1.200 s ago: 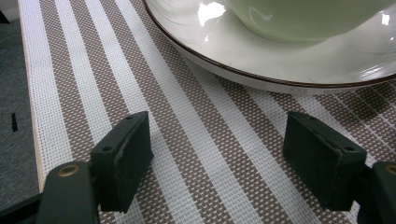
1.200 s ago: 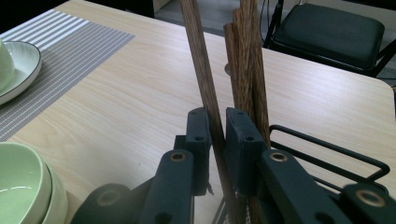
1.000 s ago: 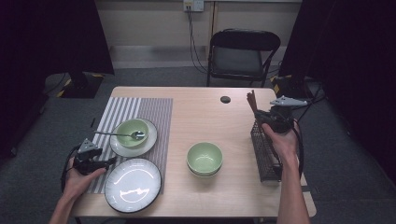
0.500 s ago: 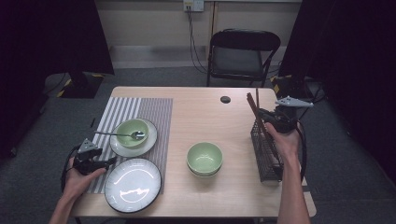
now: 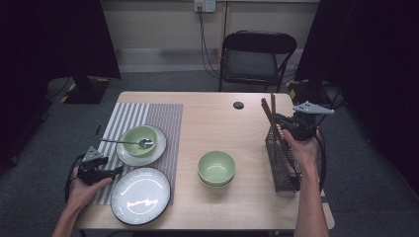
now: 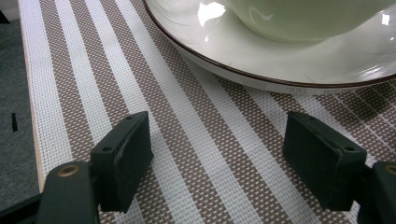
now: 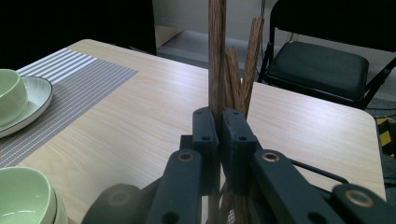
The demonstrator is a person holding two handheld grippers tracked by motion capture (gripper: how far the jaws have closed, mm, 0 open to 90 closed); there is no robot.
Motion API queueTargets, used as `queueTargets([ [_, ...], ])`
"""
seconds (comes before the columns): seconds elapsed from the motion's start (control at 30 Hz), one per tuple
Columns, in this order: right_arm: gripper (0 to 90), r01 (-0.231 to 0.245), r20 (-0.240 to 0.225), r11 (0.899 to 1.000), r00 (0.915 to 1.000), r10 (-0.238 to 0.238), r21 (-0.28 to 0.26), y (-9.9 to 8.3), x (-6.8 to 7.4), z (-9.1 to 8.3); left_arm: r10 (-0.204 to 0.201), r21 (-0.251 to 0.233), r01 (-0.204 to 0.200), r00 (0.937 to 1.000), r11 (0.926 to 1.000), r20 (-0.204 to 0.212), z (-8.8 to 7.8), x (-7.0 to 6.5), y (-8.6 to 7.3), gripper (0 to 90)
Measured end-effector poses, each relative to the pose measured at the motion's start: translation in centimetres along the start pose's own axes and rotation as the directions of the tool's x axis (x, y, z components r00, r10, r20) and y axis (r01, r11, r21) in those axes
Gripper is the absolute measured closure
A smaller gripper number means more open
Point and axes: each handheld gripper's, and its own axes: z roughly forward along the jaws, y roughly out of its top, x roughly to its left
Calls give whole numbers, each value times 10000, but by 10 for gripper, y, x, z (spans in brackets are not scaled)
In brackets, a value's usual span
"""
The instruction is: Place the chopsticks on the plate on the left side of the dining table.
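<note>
From above, the right gripper [image 5: 282,122] sits at the far end of a black wire basket [image 5: 281,160] on the right side of the wooden table [image 5: 217,123], closed on wooden chopsticks [image 5: 268,109] that stick up out of the basket, dark brown and slightly splayed at their tops. Across the table, the left gripper [image 5: 114,171] rests low at the near left corner, just beside a white plate [image 5: 140,195] and on the edge of a striped placemat [image 5: 148,118]. Behind it a green bowl on a saucer [image 5: 141,140] carries a spoon [image 5: 128,142] across its rim, and a stack of green bowls [image 5: 216,168] stands mid-table.

In the left gripper view the two black jaws stand wide apart over the placemat [image 6: 196,140], nothing between them, with the saucer's [image 6: 280,70] dark-edged rim ahead.

In the right gripper view the pads are pinched tight on one upright chopstick [image 7: 215,51], grainy reddish-brown and square-edged; more chopsticks [image 7: 252,60] lean just behind it. A black folding chair [image 7: 322,65] stands beyond the table.
</note>
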Motion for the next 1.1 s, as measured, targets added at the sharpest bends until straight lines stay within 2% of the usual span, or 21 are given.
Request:
queueTargets([
  [0.17,852,-15,-144,9994,9999,11,-331,2,-3,-8,-4,0,4,10000,10000,2,0,0,0,233],
  [0.33,852,-230,-381,9973,9991,204,-696,3,-7,-14,-6,-7,6,10000,10000,-6,0,0,0,233],
  [0.63,853,-174,-552,9952,9984,121,-963,10,-6,-16,-63,-33,63,10000,10000,-41,0,0,0,237],
  [0.73,852,-91,-326,9965,9994,64,-834,12,-3,-15,-146,-41,145,9999,9999,-86,0,0,0,245],
  [0.83,853,-48,-384,9958,9993,13,-915,15,0,-16,-180,5,180,9998,9998,-97,-1,1,1,270],
  [0.9,853,-20,-403,9952,9992,-20,-981,17,1,-17,-343,20,343,9994,9994,-1,-2,1,1,276],
  [1.03,853,92,-360,9936,9993,-134,-1128,22,4,-20,-355,61,355,9993,9994,97,-5,1,1,286],
  [1.1,853,180,-312,9934,9993,-217,-1136,25,6,-21,-207,-13,207,9997,9998,-129,-9,-2,1,300],
])
